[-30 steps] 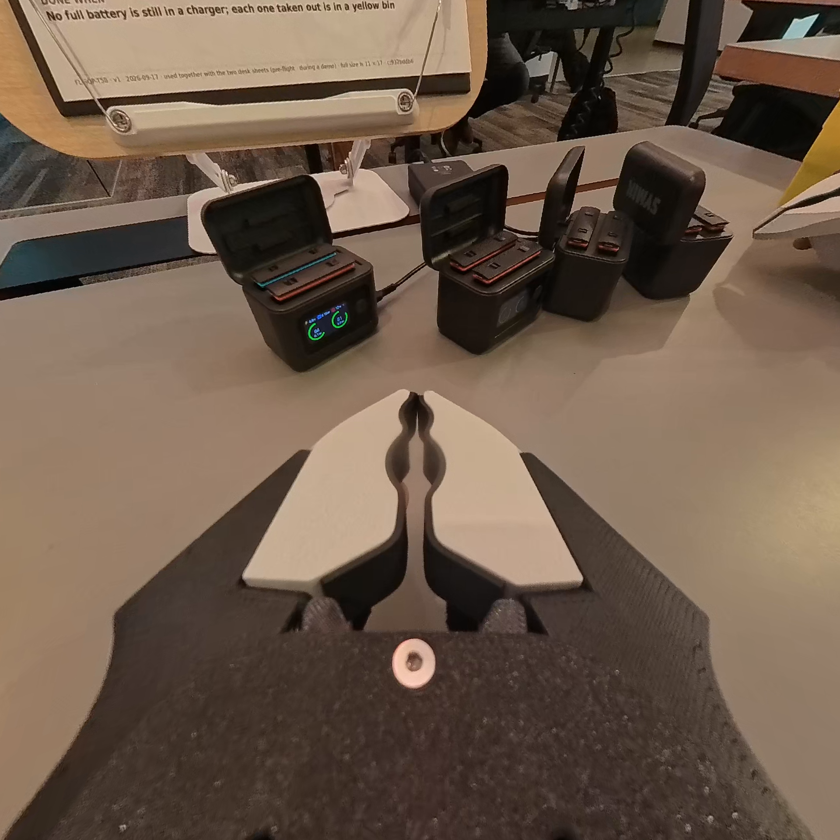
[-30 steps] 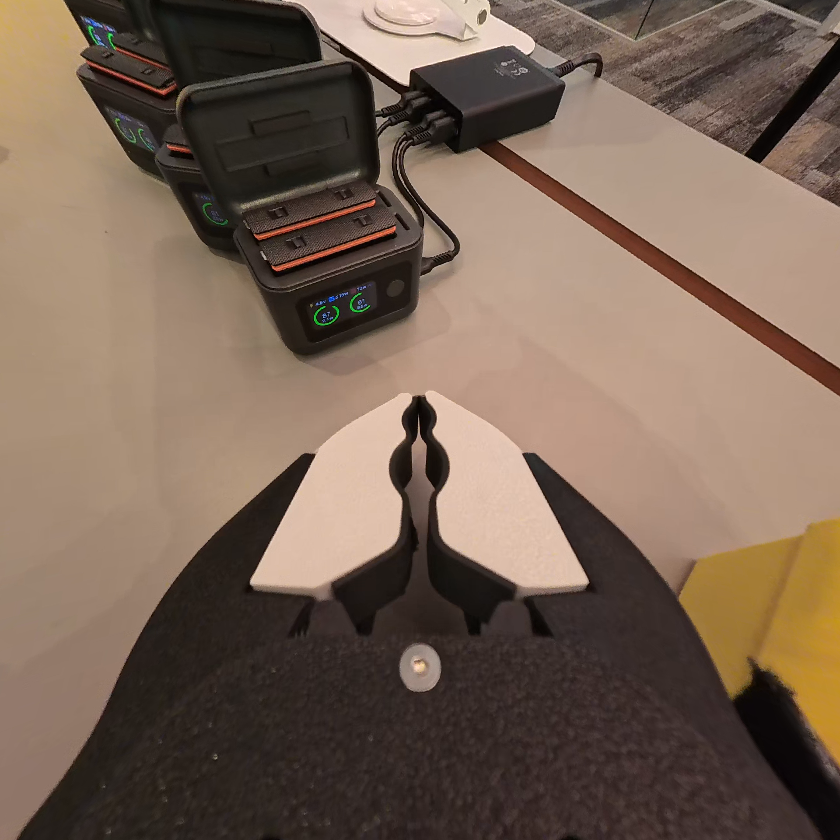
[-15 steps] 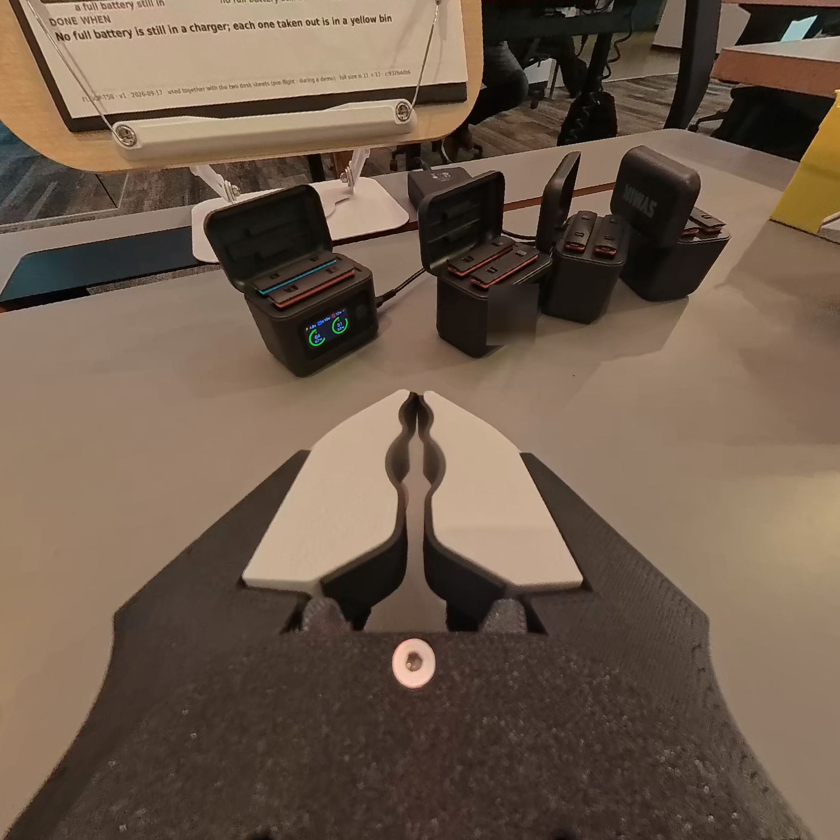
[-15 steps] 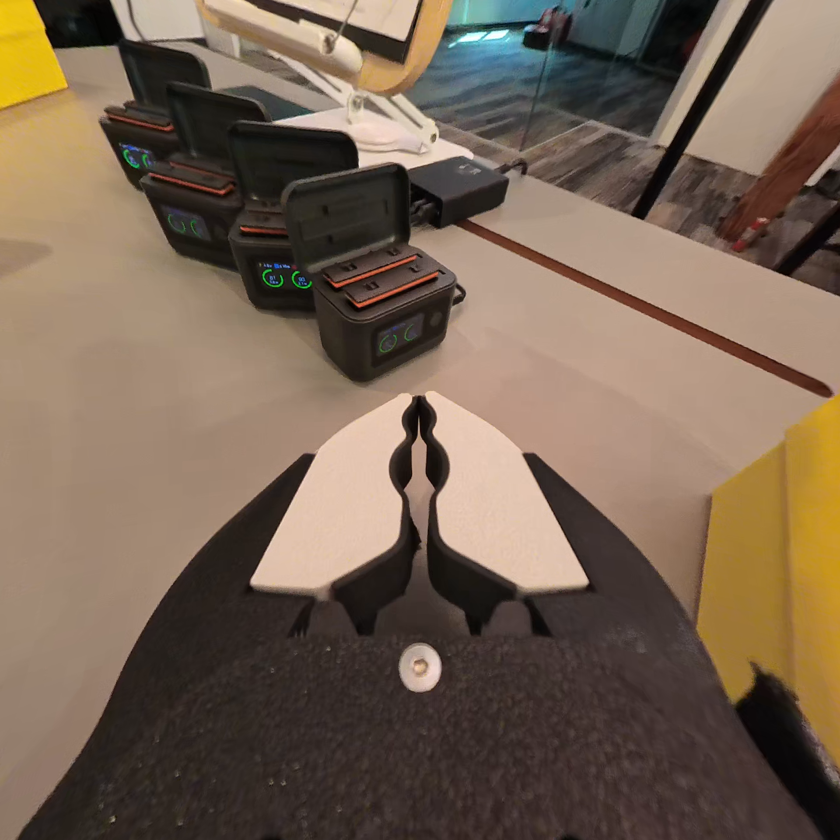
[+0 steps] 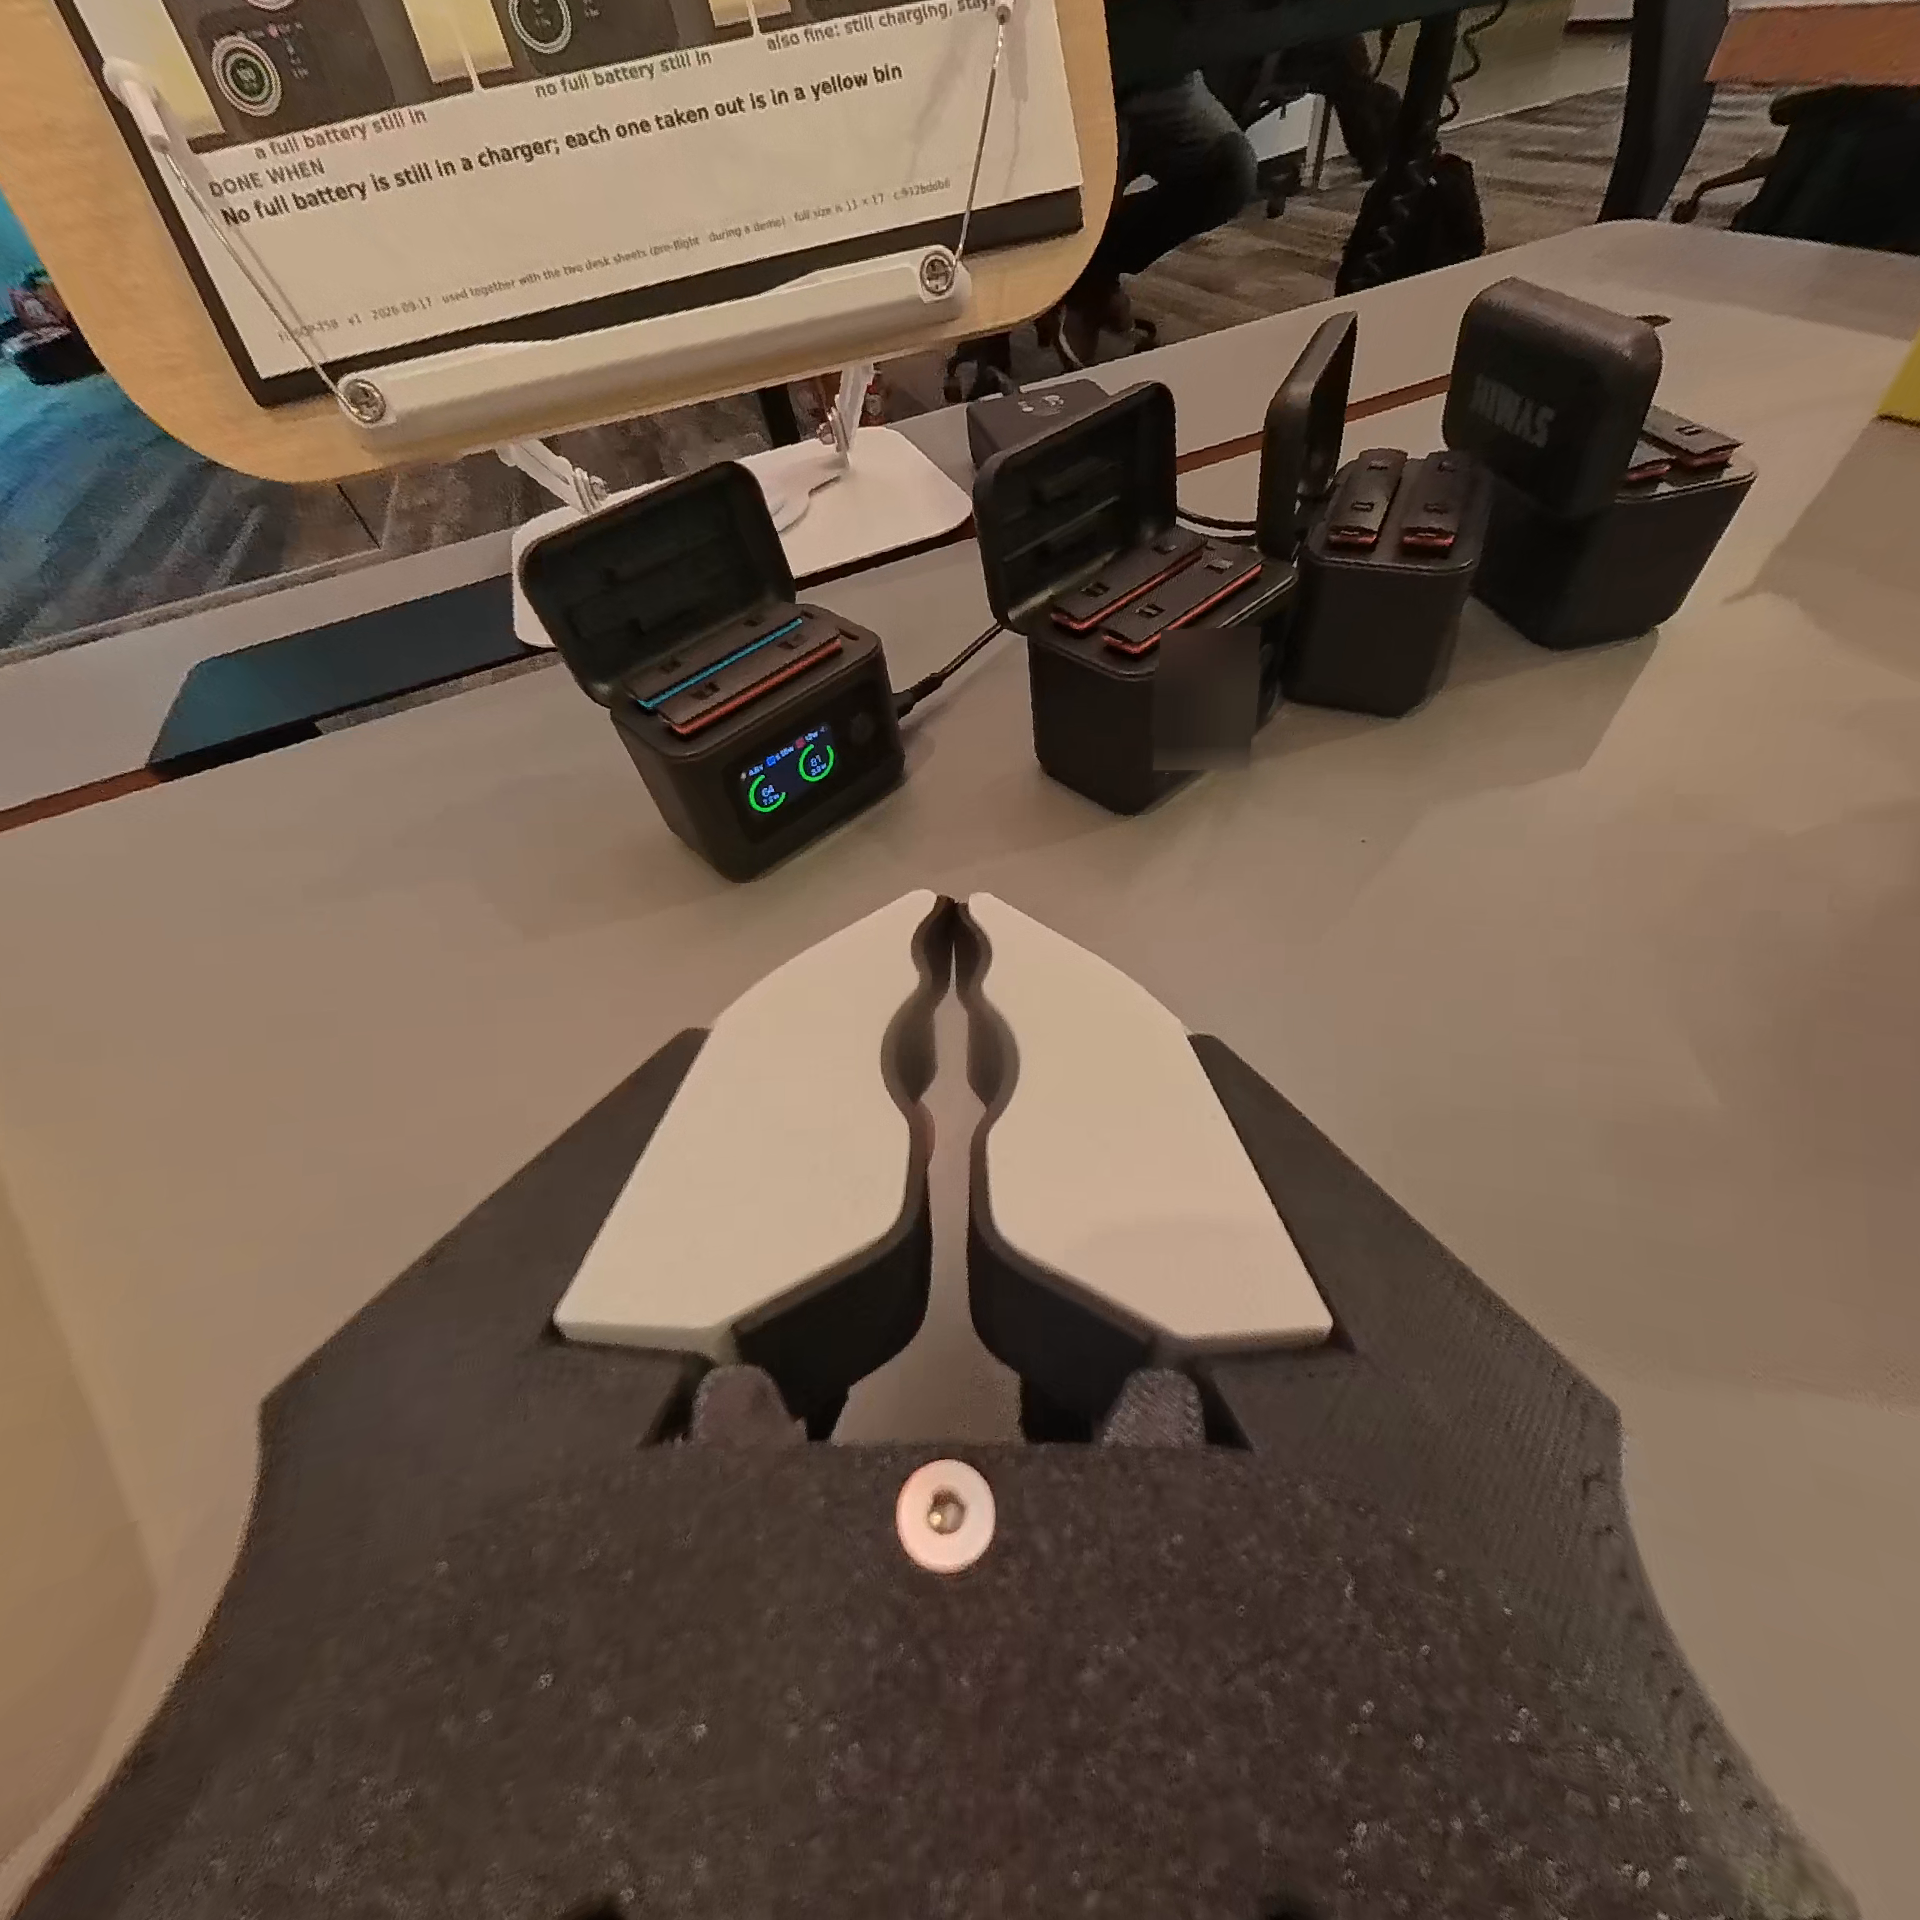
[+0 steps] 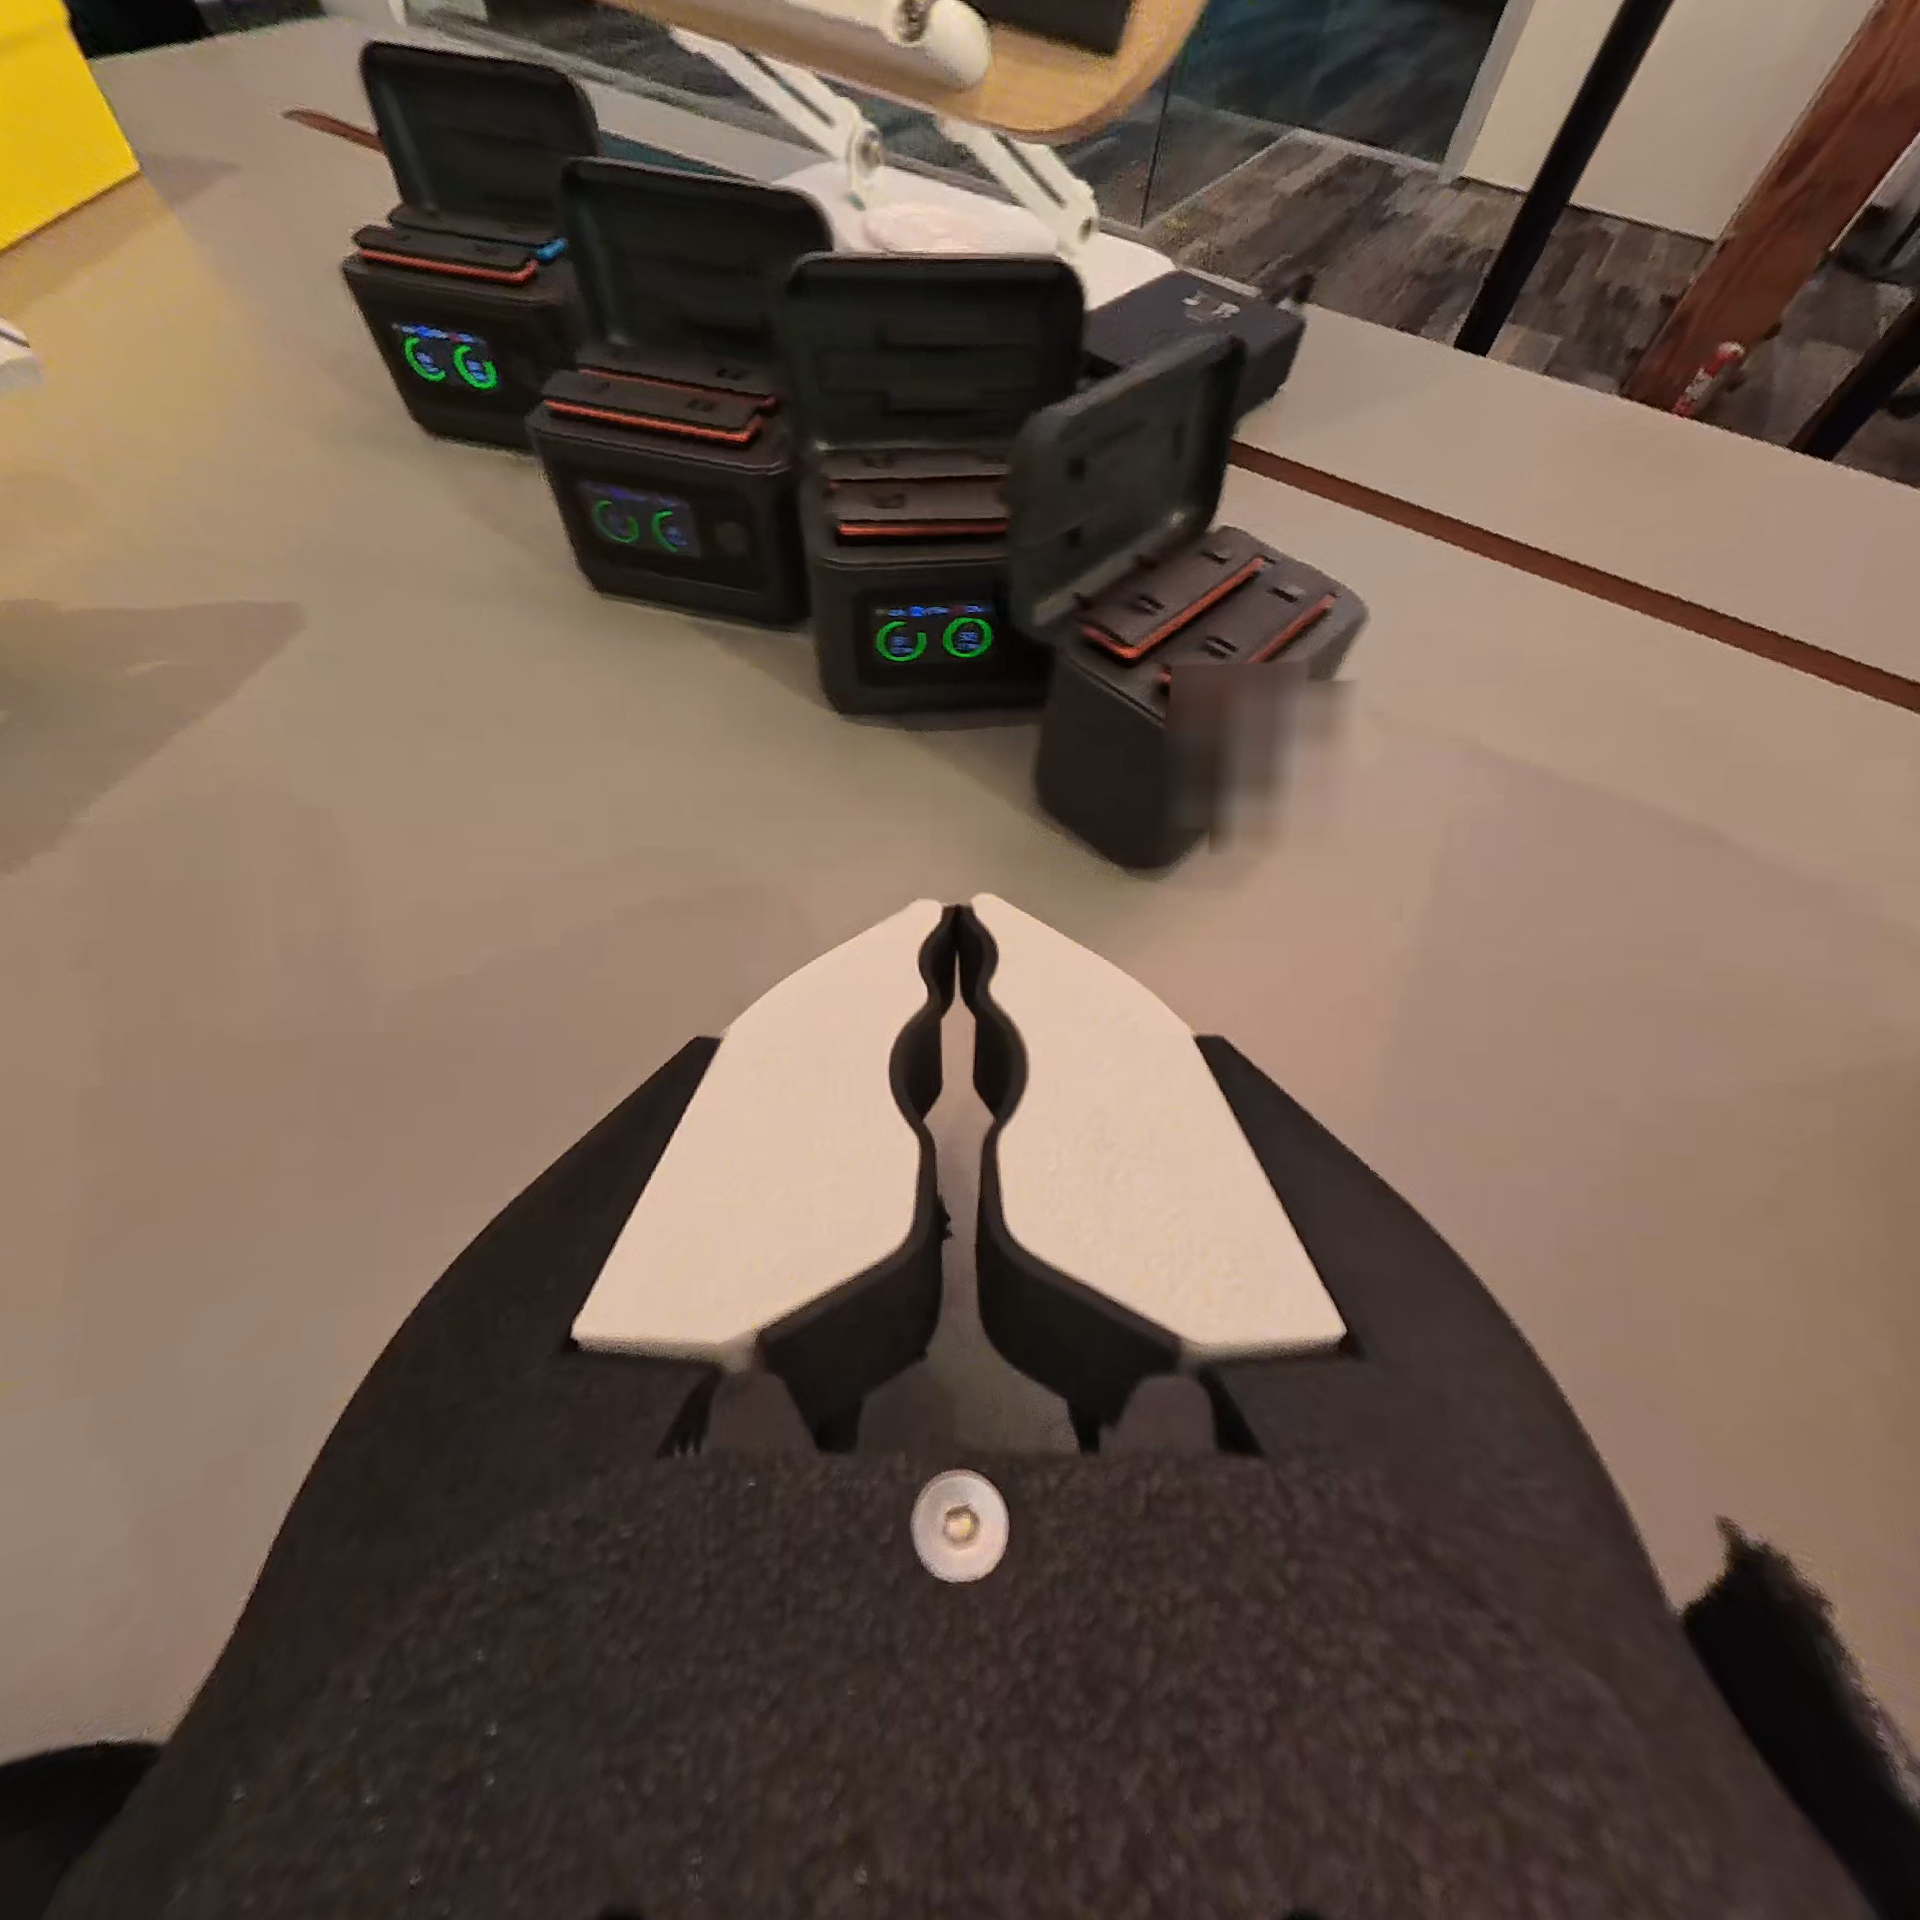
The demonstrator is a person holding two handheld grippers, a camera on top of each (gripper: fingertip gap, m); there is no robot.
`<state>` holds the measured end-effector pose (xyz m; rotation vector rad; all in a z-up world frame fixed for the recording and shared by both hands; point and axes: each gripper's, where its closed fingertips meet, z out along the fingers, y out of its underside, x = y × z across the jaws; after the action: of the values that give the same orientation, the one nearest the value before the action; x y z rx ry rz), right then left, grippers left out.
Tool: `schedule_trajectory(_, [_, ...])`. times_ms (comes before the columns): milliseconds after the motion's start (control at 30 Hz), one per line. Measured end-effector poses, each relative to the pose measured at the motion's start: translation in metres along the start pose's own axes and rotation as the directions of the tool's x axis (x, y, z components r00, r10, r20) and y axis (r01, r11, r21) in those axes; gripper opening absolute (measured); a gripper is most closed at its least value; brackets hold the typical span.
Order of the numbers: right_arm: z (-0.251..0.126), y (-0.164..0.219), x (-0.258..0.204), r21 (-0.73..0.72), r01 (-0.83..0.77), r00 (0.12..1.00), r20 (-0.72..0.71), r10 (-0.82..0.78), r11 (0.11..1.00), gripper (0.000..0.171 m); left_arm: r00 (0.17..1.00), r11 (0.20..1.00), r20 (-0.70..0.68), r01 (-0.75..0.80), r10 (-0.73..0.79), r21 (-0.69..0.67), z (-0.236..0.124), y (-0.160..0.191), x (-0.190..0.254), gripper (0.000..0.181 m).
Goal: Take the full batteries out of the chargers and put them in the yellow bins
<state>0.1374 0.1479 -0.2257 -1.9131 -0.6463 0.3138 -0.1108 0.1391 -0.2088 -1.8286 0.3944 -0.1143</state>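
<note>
Several black chargers with open lids stand in a row on the grey table. In the left wrist view the nearest charger [image 5: 769,717] shows a lit green screen and holds two batteries [image 5: 743,670], one blue-edged, one orange-edged. My left gripper [image 5: 951,904] is shut and empty, a short way in front of it. In the right wrist view the nearest charger [image 6: 1164,717] holds two orange-edged batteries [image 6: 1184,608]. My right gripper [image 6: 958,909] is shut and empty, just short of it. A yellow bin [image 6: 52,114] stands at the far left.
A wooden stand with a printed sheet [image 5: 582,208] rises behind the chargers on a white base [image 5: 862,499]. A black power hub [image 6: 1195,322] with cables lies behind the row. A brown seam [image 6: 1558,571] crosses the table [image 6: 312,831]. There is about 25 centimetres between the tips of the two grippers.
My right gripper has swung left from the table's right end, so all the chargers now line up ahead of it. My left gripper has drawn back and tilted up slightly. Both stay shut.
</note>
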Motion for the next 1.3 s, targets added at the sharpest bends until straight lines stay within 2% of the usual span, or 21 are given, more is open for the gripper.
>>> schedule_trajectory(200, [0.003, -0.014, -0.038, -0.040, -0.005, 0.997, -0.076, 0.002, 0.999, 0.000, 1.000, 0.999, -0.002, -0.017, 0.017, -0.043, -0.001, 0.002, 0.002, 0.000])
schedule_trajectory(333, [0.008, -0.021, -0.073, 0.001, -0.089, 0.989, -0.115, 0.088, 0.996, 0.000, 0.999, 0.998, -0.001, -0.033, 0.033, -0.048, -0.003, 0.002, 0.005, 0.000])
schedule_trajectory(467, [0.017, -0.023, -0.104, 0.036, -0.059, 0.993, -0.104, 0.062, 0.998, 0.000, 0.997, 0.996, -0.001, -0.071, 0.071, -0.058, -0.003, 0.004, 0.009, 0.000])
schedule_trajectory(833, [0.015, -0.025, -0.103, 0.063, -0.108, 0.991, -0.071, 0.113, 0.992, 0.000, 0.997, 0.992, 0.012, -0.069, 0.071, -0.105, 0.001, 0.010, 0.010, 0.000])
schedule_trajectory(1033, [-0.006, -0.061, -0.139, 0.185, 0.017, 0.998, 0.053, -0.027, 0.983, 0.000, 0.993, 0.986, 0.013, -0.113, 0.115, -0.125, 0.003, 0.008, 0.017, 0.000])
schedule_trajectory(1300, [-0.045, -0.106, -0.235, 0.328, 0.118, 0.934, 0.283, -0.217, 0.937, 0.000, 0.957, 0.943, 0.066, -0.266, 0.283, -0.200, 0.010, 0.020, 0.012, 0.000])
